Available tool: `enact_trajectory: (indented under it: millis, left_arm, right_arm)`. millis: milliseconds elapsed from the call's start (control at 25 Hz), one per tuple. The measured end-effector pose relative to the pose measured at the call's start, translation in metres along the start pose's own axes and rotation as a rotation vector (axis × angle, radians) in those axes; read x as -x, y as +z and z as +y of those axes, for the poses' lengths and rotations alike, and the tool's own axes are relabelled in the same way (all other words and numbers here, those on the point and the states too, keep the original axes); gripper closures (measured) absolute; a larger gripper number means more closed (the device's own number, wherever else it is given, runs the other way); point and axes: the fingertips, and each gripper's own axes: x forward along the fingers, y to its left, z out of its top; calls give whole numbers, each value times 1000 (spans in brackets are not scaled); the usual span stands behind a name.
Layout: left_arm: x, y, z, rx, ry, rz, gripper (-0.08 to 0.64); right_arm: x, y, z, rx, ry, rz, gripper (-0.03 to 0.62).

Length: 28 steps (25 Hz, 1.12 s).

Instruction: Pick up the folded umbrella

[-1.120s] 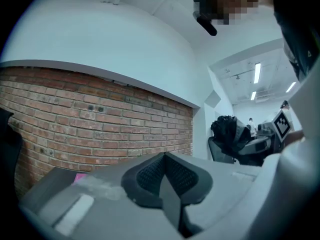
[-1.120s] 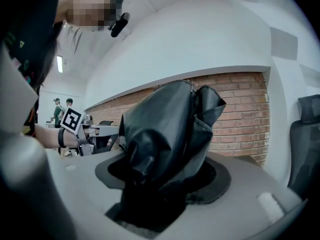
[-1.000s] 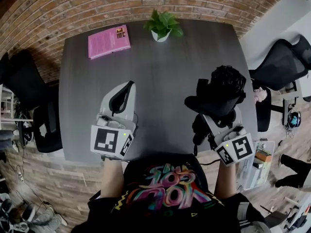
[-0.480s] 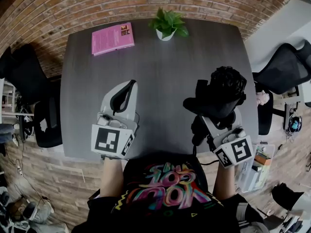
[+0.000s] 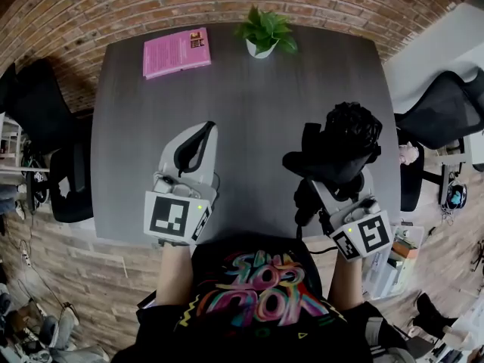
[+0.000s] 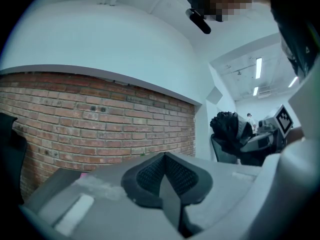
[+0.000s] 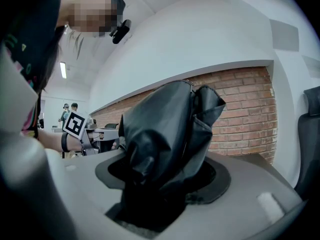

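Note:
The folded umbrella point(image 5: 344, 144) is a black, crumpled bundle held above the right side of the dark grey table point(image 5: 257, 104). My right gripper point(image 5: 333, 174) is shut on it. In the right gripper view the umbrella point(image 7: 170, 129) stands up between the jaws of the right gripper point(image 7: 160, 184) and fills the gap. My left gripper point(image 5: 198, 138) hovers over the table's near left part, holding nothing. In the left gripper view the black pads of the left gripper point(image 6: 165, 173) meet in a thin line.
A pink book point(image 5: 176, 51) lies at the table's far left and a potted plant point(image 5: 265, 32) stands at the far middle. Black office chairs stand to the right point(image 5: 446, 112) and to the left point(image 5: 38, 119) of the table. A brick wall lies beyond.
The head view has tilted slightly, so the book and plant sit higher in the picture. Both grippers keep their places, and the umbrella stays in the right one.

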Motion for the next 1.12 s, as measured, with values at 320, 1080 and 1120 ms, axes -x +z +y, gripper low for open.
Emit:
enact_trajectory:
  millis: [320, 1080, 1120]
  left_arm:
    - [3, -2, 3, 2, 11, 6, 558]
    - [1, -3, 1, 4, -7, 9, 558]
    - [1, -3, 2, 4, -8, 9, 558]
  right_arm:
    - [-2, -4, 4, -3, 31, 2, 291]
    - [-8, -6, 9, 4, 43, 12, 293]
    - [-9, -6, 10, 7, 45, 15, 293]
